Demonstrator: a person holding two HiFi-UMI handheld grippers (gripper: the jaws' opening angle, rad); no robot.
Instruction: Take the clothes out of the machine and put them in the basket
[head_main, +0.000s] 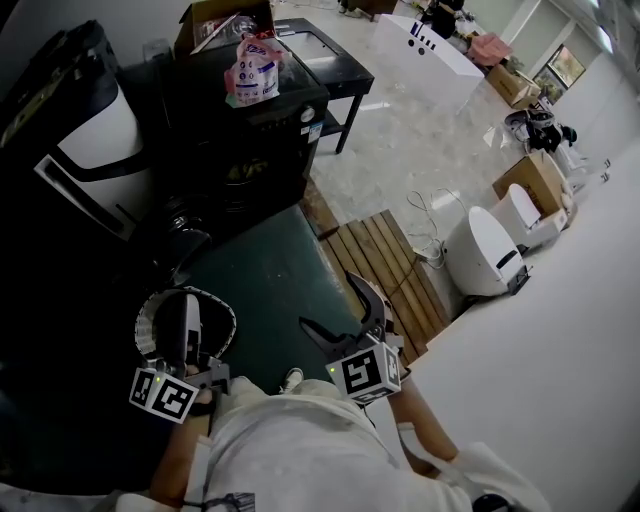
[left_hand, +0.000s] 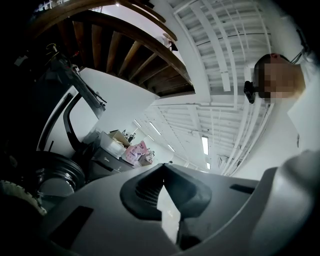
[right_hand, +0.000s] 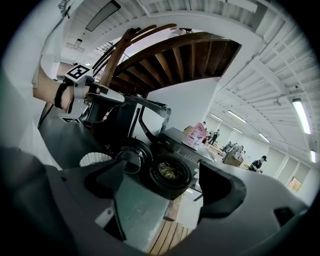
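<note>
The black washing machine (head_main: 262, 125) stands at the top of the head view, its round door (right_hand: 131, 157) swung open to the left. Through the open drum (right_hand: 170, 172) I see yellowish clothes (right_hand: 169, 173) inside. The white perforated basket (head_main: 150, 325) sits on the floor at lower left. My left gripper (head_main: 188, 302) hangs over the basket; in the left gripper view its jaws (left_hand: 162, 167) meet at the tips, with nothing between them. My right gripper (head_main: 345, 315) is open and empty over the green mat, pointing at the machine from a distance (right_hand: 165, 185).
A pink bag (head_main: 255, 70) lies on top of the machine. A green mat (head_main: 270, 285) covers the floor before it, with a wooden pallet (head_main: 385, 265) to its right. A white appliance (head_main: 485, 250), cardboard boxes (head_main: 535, 180) and a black table (head_main: 325, 55) stand farther off.
</note>
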